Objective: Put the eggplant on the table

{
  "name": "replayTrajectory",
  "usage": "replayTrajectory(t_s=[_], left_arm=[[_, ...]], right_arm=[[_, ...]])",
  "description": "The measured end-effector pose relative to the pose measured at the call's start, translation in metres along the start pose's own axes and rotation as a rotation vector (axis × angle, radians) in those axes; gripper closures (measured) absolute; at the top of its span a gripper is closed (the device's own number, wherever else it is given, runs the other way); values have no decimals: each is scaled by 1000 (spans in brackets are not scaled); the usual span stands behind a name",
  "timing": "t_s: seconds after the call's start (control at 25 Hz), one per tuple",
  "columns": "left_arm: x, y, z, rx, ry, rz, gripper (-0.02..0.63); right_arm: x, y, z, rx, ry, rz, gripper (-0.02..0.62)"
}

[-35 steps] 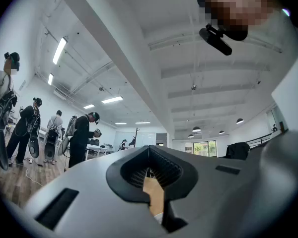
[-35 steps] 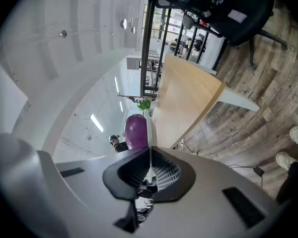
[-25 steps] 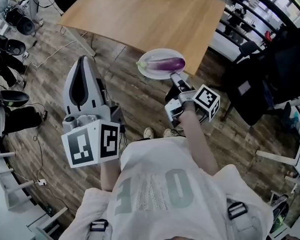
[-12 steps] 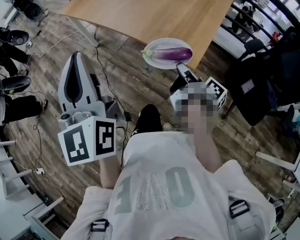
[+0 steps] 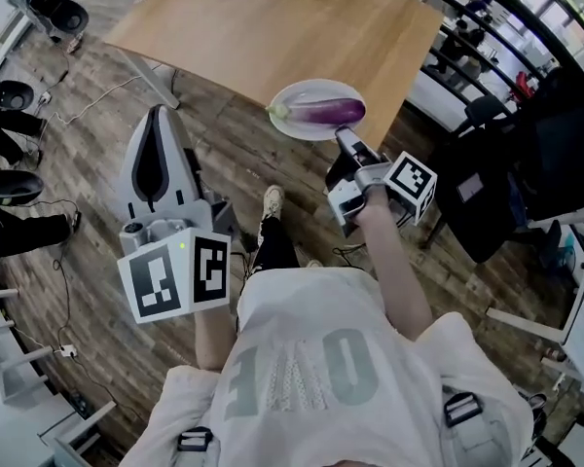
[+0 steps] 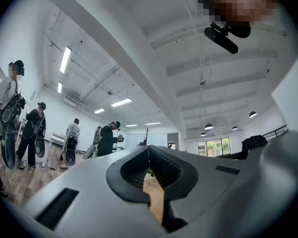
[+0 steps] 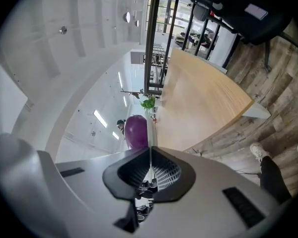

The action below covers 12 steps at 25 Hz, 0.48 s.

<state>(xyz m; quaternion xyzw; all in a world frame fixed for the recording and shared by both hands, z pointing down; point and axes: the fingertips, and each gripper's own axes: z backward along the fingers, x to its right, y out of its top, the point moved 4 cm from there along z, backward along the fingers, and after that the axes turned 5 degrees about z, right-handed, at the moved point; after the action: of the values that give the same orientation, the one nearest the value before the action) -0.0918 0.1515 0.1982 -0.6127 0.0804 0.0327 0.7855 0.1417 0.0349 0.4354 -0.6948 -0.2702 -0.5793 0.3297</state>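
- eggplant [image 5: 328, 113]: purple, lying lengthwise on a white plate [image 5: 294, 126], green stem end toward the left; upper centre of the head view. in the right gripper view it shows as a purple bulge [image 7: 135, 131] just past the jaw tips.
- plate: held off the ground, at the near edge of the wooden table [image 5: 273, 27]; not resting on the tabletop. seen edge-on as a thin pale line [image 7: 148, 125] in the right gripper view.
- right gripper [image 5: 343, 142]: jaws pressed together on the plate's near rim [image 7: 150, 155]; marker cube [image 5: 410, 185] at right centre.
- left gripper [image 5: 159, 115]: left centre, over the plank floor [image 5: 224, 154], well apart from the plate; jaws closed to a narrow seam [image 6: 149, 155], nothing between them.
- table: upper centre of the head view; fills the right centre of the right gripper view [image 7: 198, 103].
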Motion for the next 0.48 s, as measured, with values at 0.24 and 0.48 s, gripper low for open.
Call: replayTrajectory(t_s=[0.24,0.48], left_arm=[[-15,-10,-49,-7,-17,10,597],[-34,-26,-112,-19,-68,34,597]], right_arm=[[4,15,-46,-9,-8,-23,571],[5,25,-94,13,-23,-35,571]])
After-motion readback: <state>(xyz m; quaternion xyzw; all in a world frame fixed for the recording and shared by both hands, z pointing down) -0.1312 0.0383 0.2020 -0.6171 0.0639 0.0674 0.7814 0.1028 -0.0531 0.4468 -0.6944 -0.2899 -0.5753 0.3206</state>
